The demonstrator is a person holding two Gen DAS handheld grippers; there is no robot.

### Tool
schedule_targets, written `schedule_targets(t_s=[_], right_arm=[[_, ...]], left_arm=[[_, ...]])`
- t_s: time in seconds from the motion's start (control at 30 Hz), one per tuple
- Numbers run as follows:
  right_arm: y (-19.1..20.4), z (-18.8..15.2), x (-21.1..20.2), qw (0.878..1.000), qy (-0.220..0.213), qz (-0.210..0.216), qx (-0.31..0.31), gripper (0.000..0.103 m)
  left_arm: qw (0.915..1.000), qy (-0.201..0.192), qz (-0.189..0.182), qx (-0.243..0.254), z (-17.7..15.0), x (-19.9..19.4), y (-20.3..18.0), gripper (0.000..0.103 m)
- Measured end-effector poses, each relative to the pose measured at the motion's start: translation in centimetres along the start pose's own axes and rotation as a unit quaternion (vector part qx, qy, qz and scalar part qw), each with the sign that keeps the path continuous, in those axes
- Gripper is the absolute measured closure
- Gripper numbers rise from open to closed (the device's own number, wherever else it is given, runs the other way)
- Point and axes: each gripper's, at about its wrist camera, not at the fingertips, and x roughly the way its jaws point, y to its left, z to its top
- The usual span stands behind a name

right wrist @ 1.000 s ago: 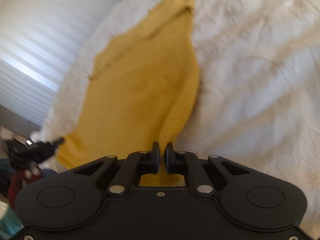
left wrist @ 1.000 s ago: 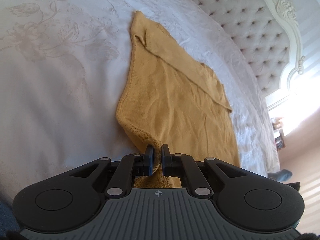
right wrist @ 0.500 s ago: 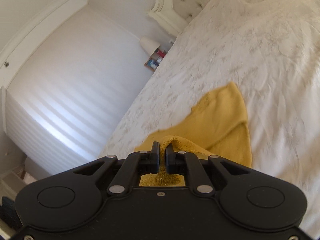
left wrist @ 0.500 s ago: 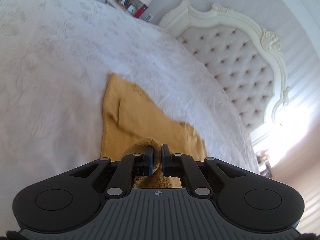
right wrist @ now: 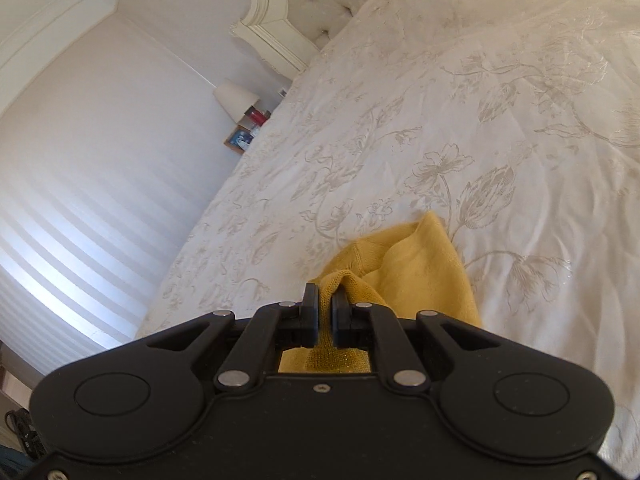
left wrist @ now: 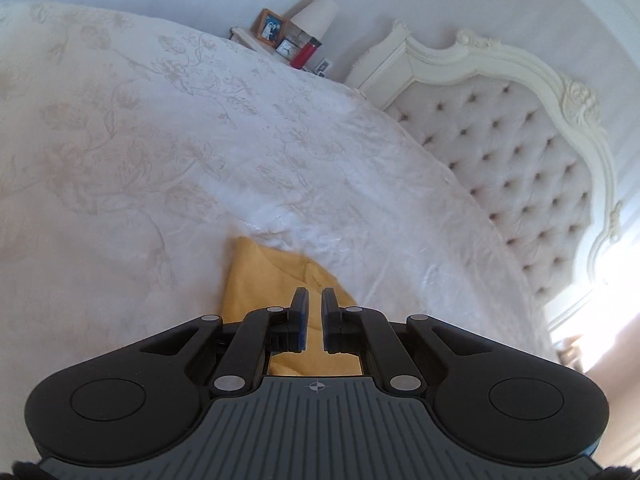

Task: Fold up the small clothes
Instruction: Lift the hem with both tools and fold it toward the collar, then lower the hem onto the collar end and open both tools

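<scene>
A mustard-yellow knit garment [left wrist: 260,280] lies on the white floral bedspread [left wrist: 160,140]; only its far end shows beyond the fingers. My left gripper [left wrist: 314,300] is shut on a thin edge of it, and more yellow cloth shows under the jaws. In the right wrist view the garment [right wrist: 420,276] bunches into a fold that rises into my right gripper [right wrist: 325,300], which is shut on that fold. Most of the garment is hidden beneath both gripper bodies.
A tufted headboard [left wrist: 520,152] with a carved cream frame closes the bed's far right end. Beside it a nightstand holds a lamp [left wrist: 316,16], a photo frame [left wrist: 271,31] and small items. Striped window blinds [right wrist: 60,240] fill the left of the right wrist view.
Both grippers have carried the held edge forward over the garment toward its far end. The spread-out cloth seen earlier is now mostly beneath them, and both views have tilted up toward the wall and headboard.
</scene>
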Motion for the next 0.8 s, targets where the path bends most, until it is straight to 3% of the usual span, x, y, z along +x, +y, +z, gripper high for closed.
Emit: schedule_targets(t_s=[0.07, 0.1, 0.13, 0.17, 0.43, 0.6, 0.8], right_arm=[[-0.1, -0.2, 0.3, 1.000, 0.003, 0.001, -0.001, 0.089], [-0.1, -0.4, 0.3, 1.000, 0.004, 0.000, -0.003, 0.089], [-0.1, -0.6, 0.1, 1.000, 0.007, 0.000, -0.005, 0.089], [-0.2, -0.8, 0.1, 1.000, 0.009, -0.001, -0.006, 0.089], [-0.8, -1.6, -1.1, 1.000, 0.013, -0.006, -0.006, 0.088], [-0.9, -1.8, -1.3, 1.000, 0.013, -0.005, -0.004, 0.088], [-0.7, -1.8, -1.1, 1.000, 0.014, -0.002, -0.006, 0.088]], left_arm=[[0.9999, 0.013, -0.002, 0.008, -0.7, 0.0, 0.2, 0.092], [0.9996, 0.025, -0.008, 0.007, -1.1, 0.1, 0.4, 0.085], [0.9993, 0.036, -0.011, 0.005, -1.5, 0.2, 0.8, 0.063], [0.9989, 0.045, -0.010, 0.006, -2.1, 0.2, 1.0, 0.052], [0.9952, 0.066, 0.007, 0.072, -4.3, 0.5, 0.5, 0.047], [0.9871, 0.072, 0.021, 0.141, -4.8, 1.4, -1.3, 0.047], [0.9845, 0.091, 0.033, 0.146, -5.0, 3.0, -1.5, 0.048]])
